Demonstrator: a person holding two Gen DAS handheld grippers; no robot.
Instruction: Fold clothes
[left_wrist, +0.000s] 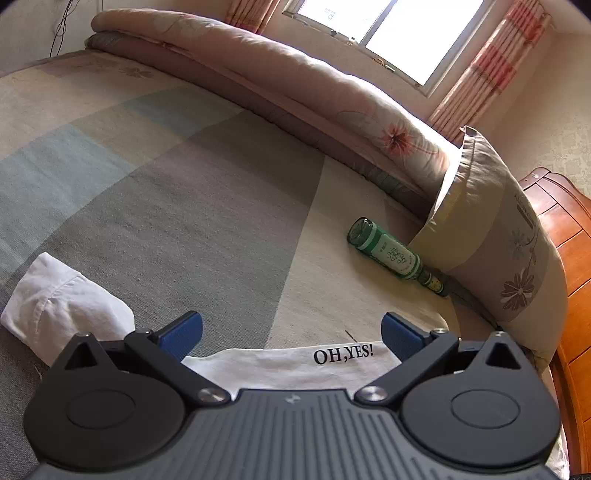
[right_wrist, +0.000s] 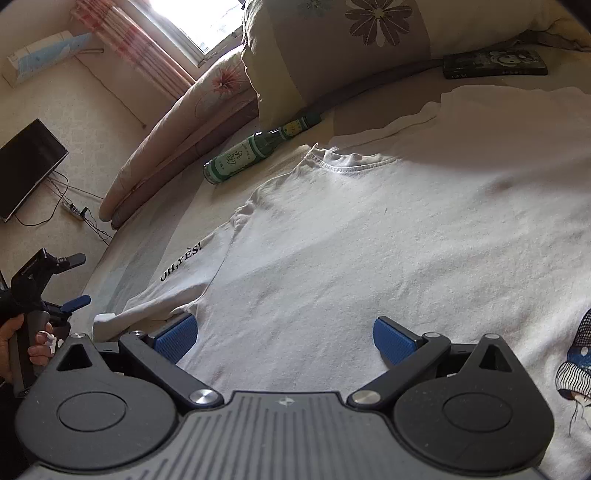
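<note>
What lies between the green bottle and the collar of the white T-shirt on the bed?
Nothing: in the right wrist view only bare bedsheet separates the green bottle from the T-shirt collar.

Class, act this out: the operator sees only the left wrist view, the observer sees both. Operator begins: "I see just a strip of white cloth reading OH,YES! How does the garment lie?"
Observer: The white T-shirt lies spread flat on the bed; that print is on its sleeve.
Operator: Where is the right gripper?
Observer: The right gripper is open over the shirt's body, holding nothing.
Operator: Anything else near the pillow?
Observer: A dark box lies beyond the shirt's far sleeve.
</note>
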